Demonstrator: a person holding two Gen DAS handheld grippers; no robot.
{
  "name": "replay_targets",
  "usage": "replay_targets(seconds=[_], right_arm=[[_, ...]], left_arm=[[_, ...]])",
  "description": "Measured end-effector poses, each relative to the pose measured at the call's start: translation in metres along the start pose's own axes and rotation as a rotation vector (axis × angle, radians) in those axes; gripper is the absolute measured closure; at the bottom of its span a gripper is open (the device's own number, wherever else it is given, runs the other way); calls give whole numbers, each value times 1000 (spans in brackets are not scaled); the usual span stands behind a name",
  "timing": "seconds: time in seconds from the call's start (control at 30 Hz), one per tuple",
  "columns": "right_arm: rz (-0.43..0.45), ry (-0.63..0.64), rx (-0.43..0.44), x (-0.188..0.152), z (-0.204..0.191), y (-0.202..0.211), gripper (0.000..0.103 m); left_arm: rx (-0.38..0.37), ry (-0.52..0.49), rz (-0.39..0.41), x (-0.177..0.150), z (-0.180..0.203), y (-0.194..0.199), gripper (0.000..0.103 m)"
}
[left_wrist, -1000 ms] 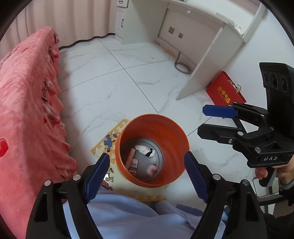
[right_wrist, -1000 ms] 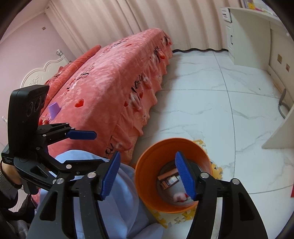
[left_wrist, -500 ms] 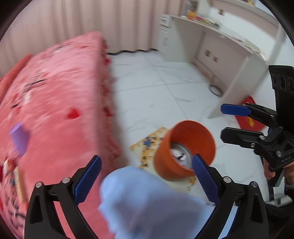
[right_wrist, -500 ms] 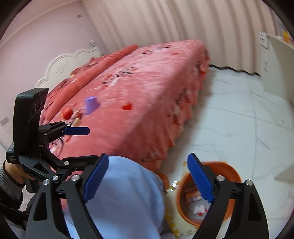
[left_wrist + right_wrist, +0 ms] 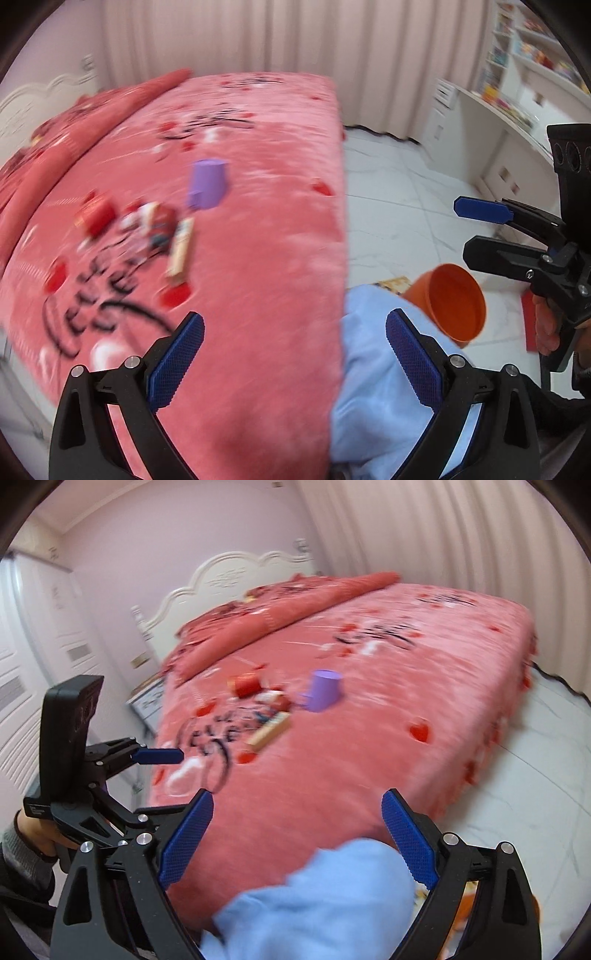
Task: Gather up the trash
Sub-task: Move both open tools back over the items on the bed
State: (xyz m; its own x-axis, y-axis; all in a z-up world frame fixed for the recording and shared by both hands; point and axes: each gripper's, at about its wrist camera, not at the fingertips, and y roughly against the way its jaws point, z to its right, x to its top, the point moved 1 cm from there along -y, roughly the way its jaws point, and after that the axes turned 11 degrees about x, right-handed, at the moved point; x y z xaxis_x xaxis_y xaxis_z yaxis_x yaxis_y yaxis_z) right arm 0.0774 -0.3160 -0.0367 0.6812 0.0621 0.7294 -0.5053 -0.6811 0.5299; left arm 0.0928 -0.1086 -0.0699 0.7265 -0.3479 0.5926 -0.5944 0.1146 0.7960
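Note:
Trash lies blurred on the pink bed (image 5: 266,258): a purple cup (image 5: 207,184) on its side, a red can (image 5: 94,216), crumpled wrappers (image 5: 155,221) and a long flat box (image 5: 181,251). The right wrist view shows the same cup (image 5: 325,694), can (image 5: 247,683) and box (image 5: 269,733). An orange bucket (image 5: 454,302) stands on the floor beside the bed. My left gripper (image 5: 293,332) hangs open over the bed's near edge, empty. My right gripper (image 5: 297,812) is open and empty too, short of the trash, and appears at the right (image 5: 476,232) above the bucket.
A light blue clothed knee (image 5: 373,387) sits between bed and bucket, under both grippers. White marble floor (image 5: 406,206) runs to a white desk (image 5: 491,122) with shelves. A white headboard (image 5: 229,576) and a bedside table (image 5: 147,701) stand at the bed's far end.
Both views have swung up and away from the bucket onto the bed. The jaws of both grippers stand wider than a second ago. The bucket has slid to the lower right of the left view.

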Motion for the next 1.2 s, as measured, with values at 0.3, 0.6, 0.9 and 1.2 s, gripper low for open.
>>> replay_targets(seconds=[0.3,0.6,0.9,1.2], right_arm=[[-88,127,133,25,-73,-63,12],[-153,237,201,40,-131,-103,12],[-196,281,252,42,-166,-129,12],[-231,286,270,42,-175,-150,12]], left_arm=[[104,156,22,-36,-65,36,6],[168,251,29,-67,-104,62,6],[213,301,8,-91,-129,73,6],[209,328,-30,-99,-144,61,6]])
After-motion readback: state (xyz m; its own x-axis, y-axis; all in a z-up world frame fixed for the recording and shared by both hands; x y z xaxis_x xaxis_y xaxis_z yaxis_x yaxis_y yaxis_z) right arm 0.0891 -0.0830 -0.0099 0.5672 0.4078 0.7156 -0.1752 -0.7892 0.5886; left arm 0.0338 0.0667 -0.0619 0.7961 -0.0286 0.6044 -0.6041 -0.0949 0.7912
